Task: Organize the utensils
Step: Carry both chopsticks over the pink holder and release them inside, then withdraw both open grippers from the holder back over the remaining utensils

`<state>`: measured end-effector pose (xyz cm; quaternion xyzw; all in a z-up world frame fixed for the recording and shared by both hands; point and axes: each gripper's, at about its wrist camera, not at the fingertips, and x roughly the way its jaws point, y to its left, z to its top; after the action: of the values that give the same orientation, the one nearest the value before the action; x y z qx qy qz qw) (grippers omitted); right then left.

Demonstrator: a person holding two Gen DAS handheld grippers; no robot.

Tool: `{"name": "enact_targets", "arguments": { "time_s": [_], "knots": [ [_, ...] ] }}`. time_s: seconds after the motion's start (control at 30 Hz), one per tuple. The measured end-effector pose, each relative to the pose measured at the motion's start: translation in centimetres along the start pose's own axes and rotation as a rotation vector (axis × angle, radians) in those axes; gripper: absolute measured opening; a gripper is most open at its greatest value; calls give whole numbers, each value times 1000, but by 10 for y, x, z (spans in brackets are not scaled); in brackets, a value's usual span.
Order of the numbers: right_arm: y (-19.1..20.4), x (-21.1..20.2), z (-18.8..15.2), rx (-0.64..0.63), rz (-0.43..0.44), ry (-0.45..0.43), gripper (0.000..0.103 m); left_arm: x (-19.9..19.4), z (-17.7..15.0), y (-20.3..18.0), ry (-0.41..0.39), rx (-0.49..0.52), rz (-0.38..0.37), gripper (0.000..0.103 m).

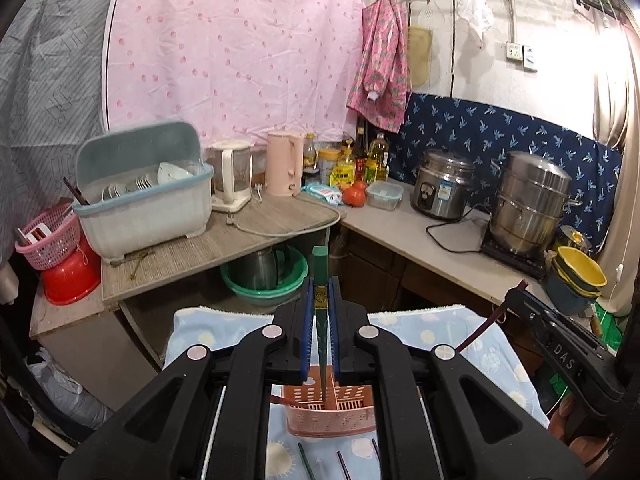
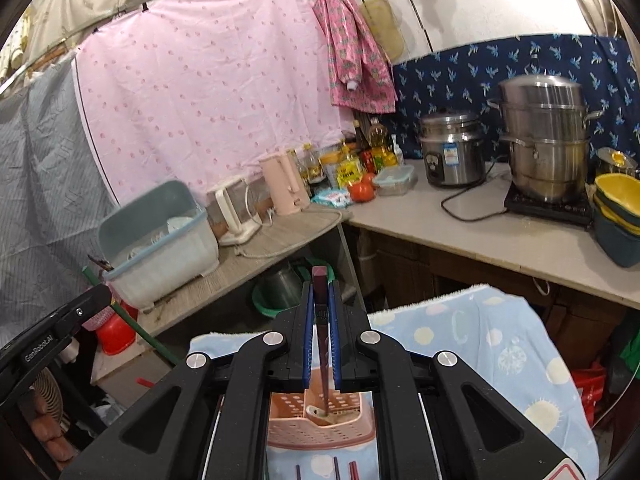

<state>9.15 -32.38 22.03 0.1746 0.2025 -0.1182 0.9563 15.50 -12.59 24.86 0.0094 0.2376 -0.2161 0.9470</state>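
Two chopsticks are in hand at once. The left gripper (image 1: pixel 321 312) is clamped narrow on a green chopstick (image 1: pixel 320 280), whose thick end sticks up past the fingers while its thin tip hangs down over the pink holder (image 1: pixel 332 420). The right gripper (image 2: pixel 320 312) is closed the same way on a dark red chopstick (image 2: pixel 319 284), its tip pointing into a pale inner cup (image 2: pixel 318 414) of the same holder.

That holder stands on a blue towel (image 1: pixel 440 328) with a sun-and-moon print, spread over a low surface in front of the kitchen counter (image 1: pixel 400 232). From each wrist view the tip lines up with a compartment, but whether either tip is already inside, or only above the rim, cannot be told from this angle.

As for progress, the job looks partly done at best. Neither chopstick has been let go yet, and several more chopsticks (image 1: pixel 343 464) lie loose on the towel just in front of the holder; the right wrist view shows them too. One reddish stick also pokes out at the holder's left side in the left view. I judge what is left to be lowering and releasing these two, then collecting the loose ones. How many are already stored is hidden by the fingers.
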Motion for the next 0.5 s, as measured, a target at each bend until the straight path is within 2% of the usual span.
{"name": "enact_targets", "arguments": {
  "time_s": [0.3,0.33,0.37,0.4,0.43,0.47,0.5],
  "knots": [
    [-9,32,-26,-19,-35,74,10,32,-21,8,66,-23,4,7],
    [-9,32,-27,-18,-49,73,12,33,-23,8,69,-20,4,7],
    [-10,31,-28,-17,-58,69,21,33,-25,8,67,-18,13,9],
    [-10,28,-28,-13,-63,61,37,33,-27,8,63,-19,31,15],
    [-11,24,-29,-6,-72,43,43,32,-28,8,62,-18,39,30],
    [-11,20,-28,-3,-77,29,49,31,-29,9,63,-22,44,37],
    [-11,17,-27,-5,-80,24,49,30,-29,9,62,-29,52,43]
  ]
}}
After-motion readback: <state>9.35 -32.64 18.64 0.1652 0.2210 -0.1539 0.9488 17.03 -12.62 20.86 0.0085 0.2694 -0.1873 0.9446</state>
